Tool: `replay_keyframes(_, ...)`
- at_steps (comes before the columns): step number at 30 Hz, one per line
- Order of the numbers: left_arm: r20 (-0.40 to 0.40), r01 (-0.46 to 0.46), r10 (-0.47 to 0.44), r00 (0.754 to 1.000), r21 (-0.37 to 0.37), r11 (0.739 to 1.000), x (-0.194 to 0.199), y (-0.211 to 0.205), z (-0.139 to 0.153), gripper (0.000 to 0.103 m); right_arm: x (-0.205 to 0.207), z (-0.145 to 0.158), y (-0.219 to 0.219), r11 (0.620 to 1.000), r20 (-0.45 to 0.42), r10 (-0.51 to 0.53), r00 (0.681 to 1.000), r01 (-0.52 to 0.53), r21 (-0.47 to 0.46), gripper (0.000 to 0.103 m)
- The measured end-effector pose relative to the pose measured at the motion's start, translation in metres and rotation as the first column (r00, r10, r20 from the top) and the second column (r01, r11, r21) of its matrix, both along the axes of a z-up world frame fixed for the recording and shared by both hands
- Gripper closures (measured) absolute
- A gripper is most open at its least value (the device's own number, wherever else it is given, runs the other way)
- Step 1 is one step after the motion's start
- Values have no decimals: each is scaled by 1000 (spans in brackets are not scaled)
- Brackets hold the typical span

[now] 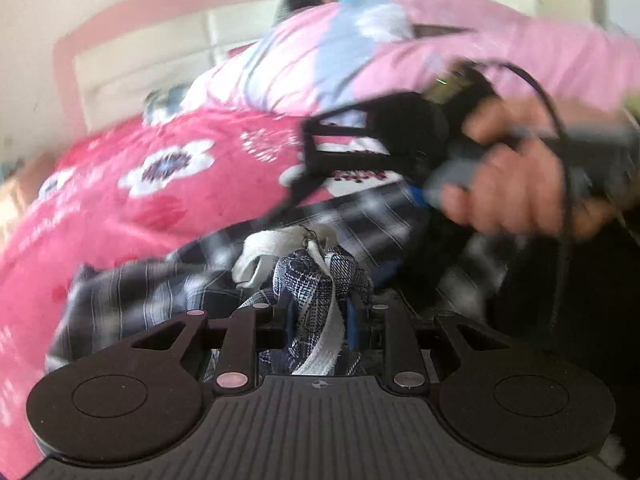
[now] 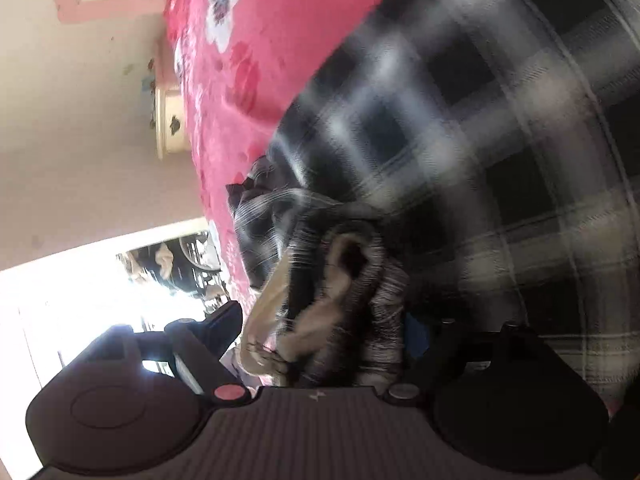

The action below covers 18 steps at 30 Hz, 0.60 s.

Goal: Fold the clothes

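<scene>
Over the pink bedspread (image 1: 120,216), both hand-held grippers (image 1: 316,312) (image 2: 328,344) pinch the plaid garment (image 2: 460,120).

A dark navy-and-white plaid shirt (image 1: 320,276) with a white inner band lies bunched, a fold of it pinched up at 6 o'clock in the left wrist view; the rest trails blurred toward 9 and 3 o'clock. In the right wrist view the shirt (image 2: 460,128) fills 12 to 4 o'clock, a gathered wad at 6 o'clock.
</scene>
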<state>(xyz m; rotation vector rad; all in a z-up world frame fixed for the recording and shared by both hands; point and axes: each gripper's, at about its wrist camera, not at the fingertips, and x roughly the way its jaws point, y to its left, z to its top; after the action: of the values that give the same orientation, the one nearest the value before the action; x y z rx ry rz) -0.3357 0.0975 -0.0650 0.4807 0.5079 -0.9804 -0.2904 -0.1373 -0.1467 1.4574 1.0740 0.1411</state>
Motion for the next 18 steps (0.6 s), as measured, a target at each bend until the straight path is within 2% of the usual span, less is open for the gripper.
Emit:
replay_keyframes(2, 37, 27, -27, 999, 17, 999, -8, -2, -2, 80, 0, 7, 6, 998, 4, 37, 999, -36, -57, 18)
replay_keyframes(5, 66, 40, -42, 997, 27, 999, -13, -4, -5, 80, -3, 15, 16, 987, 4, 91, 996, -90, -130, 27)
replay_keyframes(6, 66, 38, -39, 997, 23, 999, -14, -3, -5, 80, -3, 16, 20, 984, 1, 103, 995, -102, -147, 36)
replay_keyframes(7, 65, 35, -37, 997, 20, 999, -14, -3, -6, 80, -2, 16, 22, 981, -1, 109, 994, -108, -161, 41)
replay_keyframes(9, 64, 27, -28, 998, 15, 1000, -14, -3, -6, 80, 0, 18, 27, 974, 0, 120, 993, -118, -193, 68)
replay_keyframes(10, 63, 23, -24, 998, 16, 1000, -15, -4, -7, 78, 1, 22, 27, 970, 12, 124, 992, -119, -214, 72)
replay_keyframes(14, 94, 33, -37, 995, 43, 999, -22, -3, -3, 66, 2, 47, 15, 941, 84, 149, 985, -115, -318, 76)
replay_keyframes(15, 97, 23, -27, 995, 40, 999, -24, 0, 0, 58, 1, 54, 10, 933, 101, 155, 983, -112, -343, 77)
replay_keyframes(18, 99, -13, 10, 995, 30, 999, -28, 12, 7, 49, -9, 72, -13, 919, 137, 152, 979, -89, -384, 77)
